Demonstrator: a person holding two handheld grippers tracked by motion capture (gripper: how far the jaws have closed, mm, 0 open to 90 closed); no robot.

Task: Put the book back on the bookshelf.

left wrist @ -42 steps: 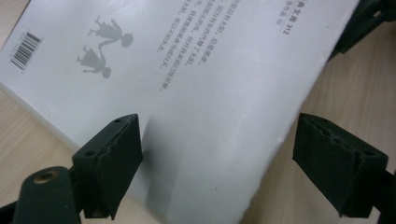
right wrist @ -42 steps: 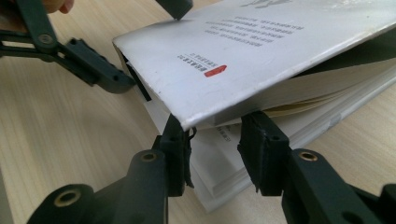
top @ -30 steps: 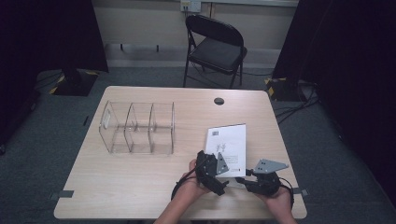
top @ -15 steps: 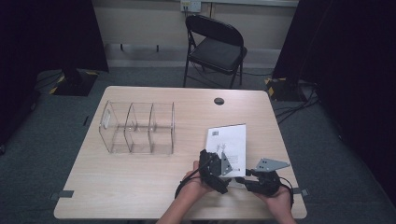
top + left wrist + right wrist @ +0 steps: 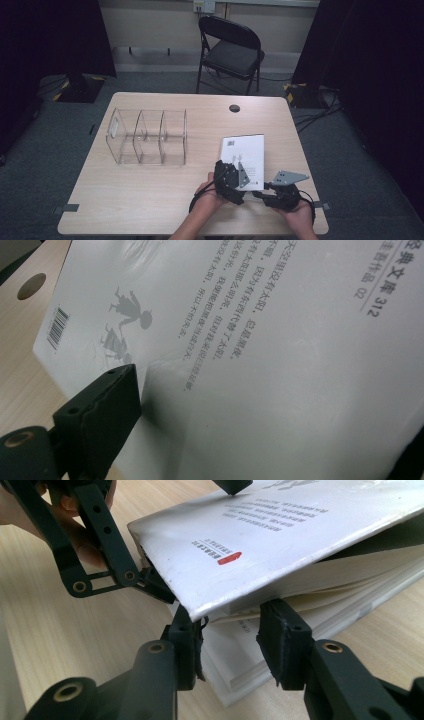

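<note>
Now lifting the book's cover at the desk's near right edge.

My left gripper has just been closing; its jaws pinch the raised cover of the book, while my right gripper waits part-open, jaws at the pages' corner, ready to turn them.

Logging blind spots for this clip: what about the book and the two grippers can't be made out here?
- High view: the book has its near edge hidden by the left gripper and right gripper.
- Left gripper view: second jaw cut off by the frame edge.
- Right gripper view: whether the jaws touch the pages is unclear.
</note>
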